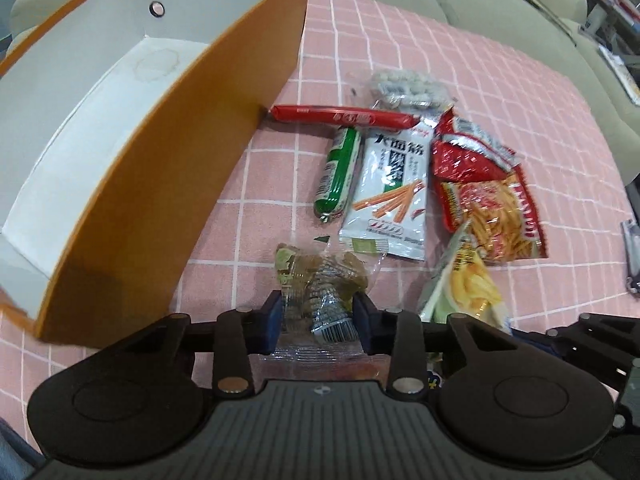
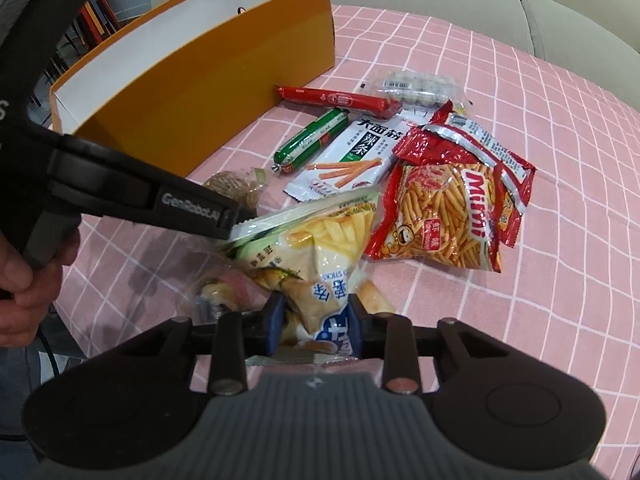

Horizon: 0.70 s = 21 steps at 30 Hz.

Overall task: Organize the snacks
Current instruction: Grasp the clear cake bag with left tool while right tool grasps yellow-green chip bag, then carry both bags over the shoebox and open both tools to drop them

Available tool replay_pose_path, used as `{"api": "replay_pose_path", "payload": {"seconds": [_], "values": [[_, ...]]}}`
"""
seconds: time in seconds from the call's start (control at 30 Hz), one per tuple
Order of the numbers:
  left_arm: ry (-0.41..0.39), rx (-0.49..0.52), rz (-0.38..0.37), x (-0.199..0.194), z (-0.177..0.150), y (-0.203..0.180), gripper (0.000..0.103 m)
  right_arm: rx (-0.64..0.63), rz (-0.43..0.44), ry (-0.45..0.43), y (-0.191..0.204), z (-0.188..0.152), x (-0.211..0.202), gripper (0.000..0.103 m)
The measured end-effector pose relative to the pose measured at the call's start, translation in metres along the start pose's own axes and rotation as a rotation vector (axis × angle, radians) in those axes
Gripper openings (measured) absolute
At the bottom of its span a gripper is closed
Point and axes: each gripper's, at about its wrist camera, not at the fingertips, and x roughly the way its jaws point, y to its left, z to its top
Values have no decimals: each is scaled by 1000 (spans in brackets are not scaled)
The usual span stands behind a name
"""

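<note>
My left gripper (image 1: 318, 314) is shut on a clear cookie packet (image 1: 320, 280), held low over the pink checked cloth beside the orange box (image 1: 160, 184), whose white inside is empty. My right gripper (image 2: 316, 318) is shut on a yellow-and-white fries snack bag (image 2: 320, 256). That bag also shows in the left wrist view (image 1: 468, 288). Loose on the cloth lie a red sausage (image 1: 344, 116), a green sausage (image 1: 336, 172), a white spicy-strip packet (image 1: 394, 196), a red Mimi bag (image 2: 452, 212) and a clear bag of white balls (image 1: 404, 88).
The orange box (image 2: 200, 76) stands on the left of the cloth. A beige sofa (image 1: 500, 4) runs along the far side. The left gripper's body (image 2: 120, 188) and the hand holding it fill the left of the right wrist view.
</note>
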Motion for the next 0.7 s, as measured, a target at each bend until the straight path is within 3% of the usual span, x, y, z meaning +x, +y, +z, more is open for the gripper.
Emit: {"api": "replay_pose_path", "payload": {"seconds": [0.4,0.7], "values": [[-124,-41,1,-64,-4,10,40,66,26,-138,0,11,-47,28],[-295,-73,-25,-133,14,34,40,67,62,-255,16,49,-81,28]]}}
